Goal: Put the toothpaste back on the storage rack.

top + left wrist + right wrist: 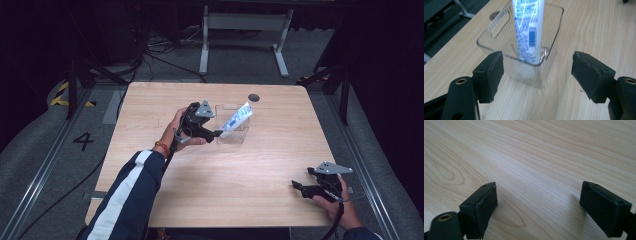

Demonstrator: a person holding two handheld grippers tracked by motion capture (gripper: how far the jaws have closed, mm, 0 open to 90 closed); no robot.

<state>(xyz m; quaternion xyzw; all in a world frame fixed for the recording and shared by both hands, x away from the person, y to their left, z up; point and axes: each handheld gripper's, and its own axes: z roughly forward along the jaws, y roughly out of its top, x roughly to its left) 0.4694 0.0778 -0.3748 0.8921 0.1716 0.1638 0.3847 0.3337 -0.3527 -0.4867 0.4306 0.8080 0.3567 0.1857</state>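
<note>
Two claws released | left claw (pixel 218 133) raised at bin (pixel 235 134) | right claw (pixel 296 186) low near table edge

White-blue tube (pixel 528 30) tilted upright inside clear plastic bin (pixel 554 42) mid-table.

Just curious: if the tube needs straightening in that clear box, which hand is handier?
Probably the left: the left gripper hangs open right by the clear box and tube. The right gripper sits far off.

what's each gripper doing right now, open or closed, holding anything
Left gripper: open, holding nothing, at the clear bin with the tube.
Right gripper: open, holding nothing, over the table.
</note>
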